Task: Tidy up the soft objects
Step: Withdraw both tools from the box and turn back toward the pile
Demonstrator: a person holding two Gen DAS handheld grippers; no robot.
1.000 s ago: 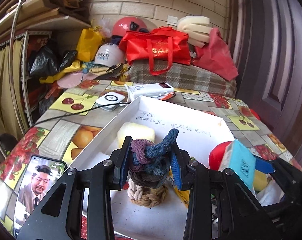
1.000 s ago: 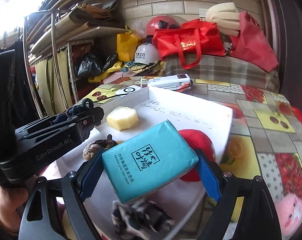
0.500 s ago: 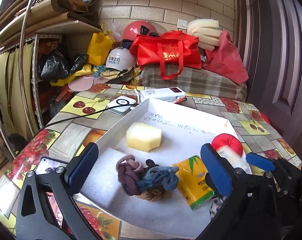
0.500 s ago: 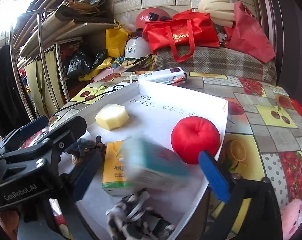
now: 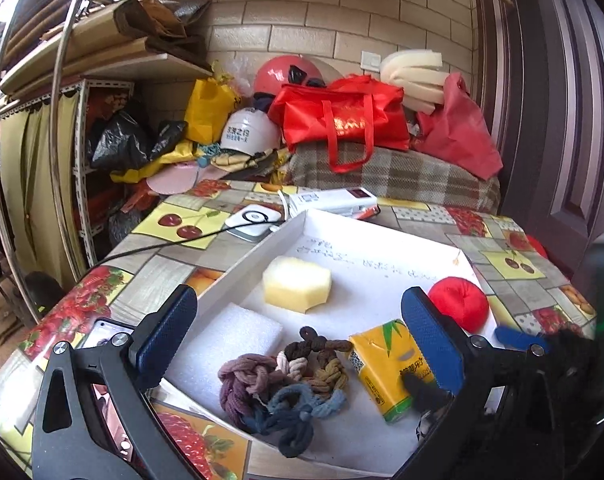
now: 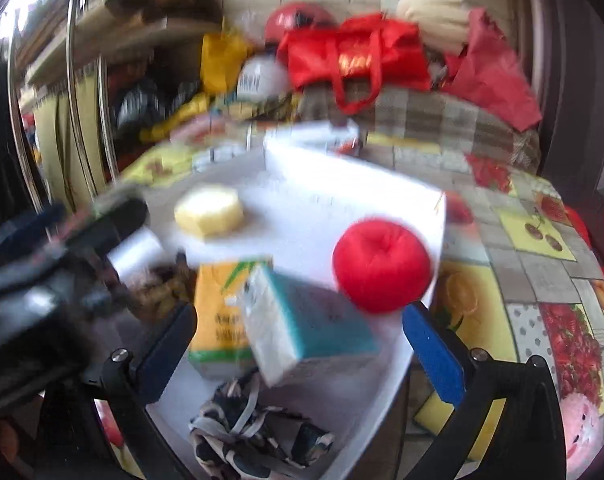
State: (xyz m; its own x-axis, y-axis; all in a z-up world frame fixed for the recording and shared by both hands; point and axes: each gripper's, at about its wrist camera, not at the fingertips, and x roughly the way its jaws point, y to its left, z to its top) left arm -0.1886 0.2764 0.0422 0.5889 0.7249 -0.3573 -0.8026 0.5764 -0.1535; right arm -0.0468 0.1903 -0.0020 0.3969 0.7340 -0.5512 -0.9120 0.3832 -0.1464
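A white tray (image 5: pixel 382 256) on the fruit-patterned table holds a yellow sponge (image 5: pixel 296 284), a white foam pad (image 5: pixel 226 344), a pile of knotted ropes (image 5: pixel 286 384), a yellow tissue pack (image 5: pixel 390 368) and a red ball (image 5: pixel 458 308). My left gripper (image 5: pixel 298 336) is open above the ropes, with its pads well clear of them. In the blurred right wrist view, my right gripper (image 6: pixel 302 344) is open. A teal tissue pack (image 6: pixel 302 328) lies loose in the tray (image 6: pixel 342 184) between its fingers, leaning on the yellow pack (image 6: pixel 222 312). A black-and-white cloth (image 6: pixel 254 436) lies nearest.
A phone (image 5: pixel 102 332) lies on the table left of the tray. A white device with a black cable (image 5: pixel 254 220) and a white box (image 5: pixel 334 200) sit behind it. Red bags (image 5: pixel 342 116), helmets and shelves crowd the back. A door stands on the right.
My left gripper opened and let the rope bundle drop onto the tray. My right gripper opened and released the teal pack, which now rests against the yellow pack. Both grippers drew back slightly.
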